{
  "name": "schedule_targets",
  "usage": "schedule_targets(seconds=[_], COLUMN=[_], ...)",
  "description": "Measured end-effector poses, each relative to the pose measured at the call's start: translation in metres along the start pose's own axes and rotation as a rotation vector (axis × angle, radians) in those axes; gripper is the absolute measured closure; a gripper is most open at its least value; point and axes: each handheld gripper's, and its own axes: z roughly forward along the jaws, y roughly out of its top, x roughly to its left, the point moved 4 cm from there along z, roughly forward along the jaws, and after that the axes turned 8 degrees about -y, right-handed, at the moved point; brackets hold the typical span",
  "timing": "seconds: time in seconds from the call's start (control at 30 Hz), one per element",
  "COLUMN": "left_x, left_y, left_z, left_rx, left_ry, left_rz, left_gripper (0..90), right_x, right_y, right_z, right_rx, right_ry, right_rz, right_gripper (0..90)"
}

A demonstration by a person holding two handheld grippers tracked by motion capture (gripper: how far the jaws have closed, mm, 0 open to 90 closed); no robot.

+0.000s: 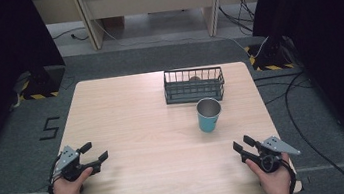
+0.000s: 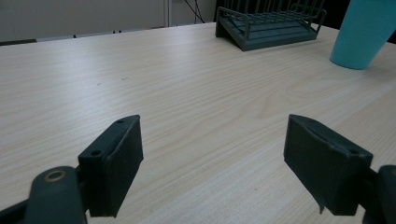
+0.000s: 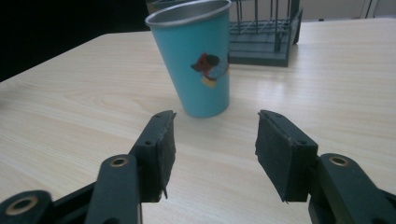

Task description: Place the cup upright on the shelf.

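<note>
We are aiming the right tool (image 3: 212, 140), released and empty, squarely at the teal cup (image 3: 196, 56); the left tool (image 2: 212, 154) is waiting released on the surface (image 1: 141, 146).

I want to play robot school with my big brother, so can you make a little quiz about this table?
1. True or false: the blue cup stands upright on the table.
2. What stands just behind the cup in the high view? A: a wire basket. B: a plate. C: a book.
3. Which is nearer the cup, the left gripper or the right gripper?

Key: 1 true; 2 A; 3 the right gripper.
</note>
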Motion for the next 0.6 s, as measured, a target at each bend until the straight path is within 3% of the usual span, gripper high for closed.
schedule_targets(seconds=[0.27, 0.37, 0.6], left_x=[-0.0002, -0.0004, -0.0005], left_y=[-0.0005, -0.0001, 0.0001], left_z=[-0.0007, -0.0005, -0.0004], left_rx=[0.004, 0.002, 0.001], left_ry=[-0.003, -0.003, -0.001], left_rz=[0.003, 0.004, 0.005], left_gripper=[19.2, 19.2, 19.1], right_x=[0.004, 0.0026, 0.0021], right_y=[-0.0064, -0.0036, -0.0022], right_z=[0.0023, 0.0017, 0.0053], right_rx=[0.008, -0.012, -0.027], right_ry=[-0.014, -0.028, -0.033], right_rz=[0.002, -0.001, -0.021], right_gripper=[49.6, 49.0, 41.1])
